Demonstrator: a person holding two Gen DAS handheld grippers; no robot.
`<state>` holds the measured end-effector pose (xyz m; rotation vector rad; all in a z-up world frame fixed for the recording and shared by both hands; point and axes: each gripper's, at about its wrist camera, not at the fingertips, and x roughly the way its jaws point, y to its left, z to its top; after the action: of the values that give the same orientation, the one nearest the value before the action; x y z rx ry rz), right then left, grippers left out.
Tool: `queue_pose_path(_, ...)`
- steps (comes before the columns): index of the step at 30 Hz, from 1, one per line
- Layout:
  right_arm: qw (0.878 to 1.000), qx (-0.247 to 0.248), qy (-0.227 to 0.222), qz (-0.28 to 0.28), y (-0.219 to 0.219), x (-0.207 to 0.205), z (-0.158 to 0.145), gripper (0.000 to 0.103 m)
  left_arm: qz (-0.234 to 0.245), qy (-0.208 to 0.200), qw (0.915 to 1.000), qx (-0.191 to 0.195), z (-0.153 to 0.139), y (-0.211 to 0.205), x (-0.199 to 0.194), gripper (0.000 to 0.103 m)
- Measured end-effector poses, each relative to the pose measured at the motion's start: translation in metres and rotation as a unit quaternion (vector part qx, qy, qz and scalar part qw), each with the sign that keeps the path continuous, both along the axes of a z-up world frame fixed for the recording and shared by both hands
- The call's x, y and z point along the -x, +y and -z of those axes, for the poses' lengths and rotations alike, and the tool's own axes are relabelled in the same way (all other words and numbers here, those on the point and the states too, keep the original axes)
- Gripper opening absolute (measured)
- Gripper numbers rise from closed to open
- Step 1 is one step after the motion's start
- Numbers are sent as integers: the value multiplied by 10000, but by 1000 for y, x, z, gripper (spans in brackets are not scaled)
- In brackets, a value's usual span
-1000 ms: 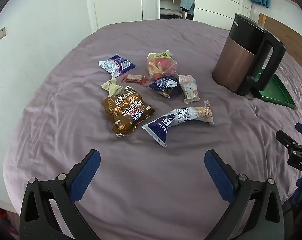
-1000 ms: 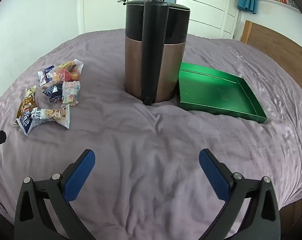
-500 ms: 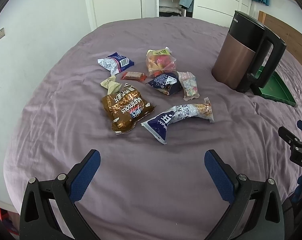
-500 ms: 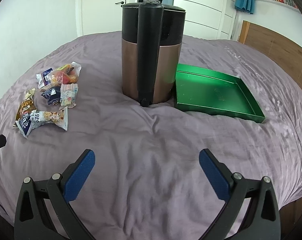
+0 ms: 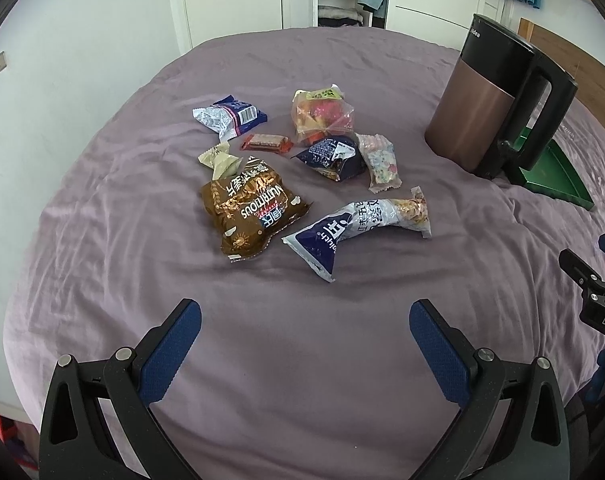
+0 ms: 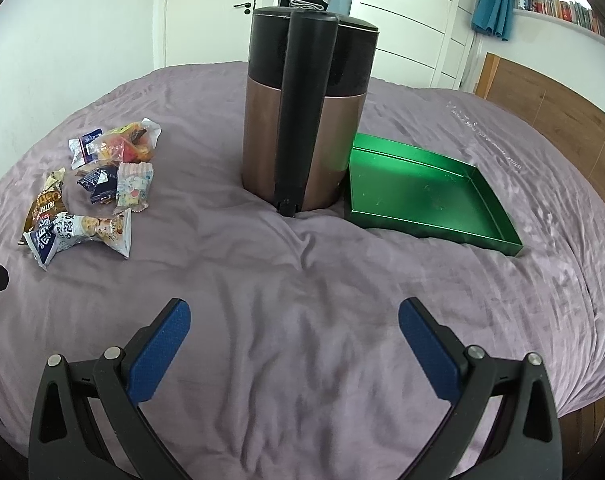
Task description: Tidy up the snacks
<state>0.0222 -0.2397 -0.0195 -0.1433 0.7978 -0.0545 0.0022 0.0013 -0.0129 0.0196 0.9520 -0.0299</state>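
Your left claw (image 5: 305, 322) and right claw (image 6: 294, 320) both hover spread and empty over the wrinkled purple bed (image 6: 302, 280), snack packets (image 5: 302, 176) clustered left of the kettle (image 6: 306, 120) and green tray (image 6: 422, 196), wardrobe (image 6: 402, 8) behind.

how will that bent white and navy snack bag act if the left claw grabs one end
The white and navy snack bag already lies kinked on the bedspread, so it will likely flop and droop from the held end. Its glossy film may slip. Its contents look loose, so they will probably shift.
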Motion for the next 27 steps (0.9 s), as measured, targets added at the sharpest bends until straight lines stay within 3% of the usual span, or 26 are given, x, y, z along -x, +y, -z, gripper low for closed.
queue_pose_path(27, 9998, -187, -21, -59, 2, -10, 4, 103, -128, 202, 9997, -21, 4, 9, -15, 102)
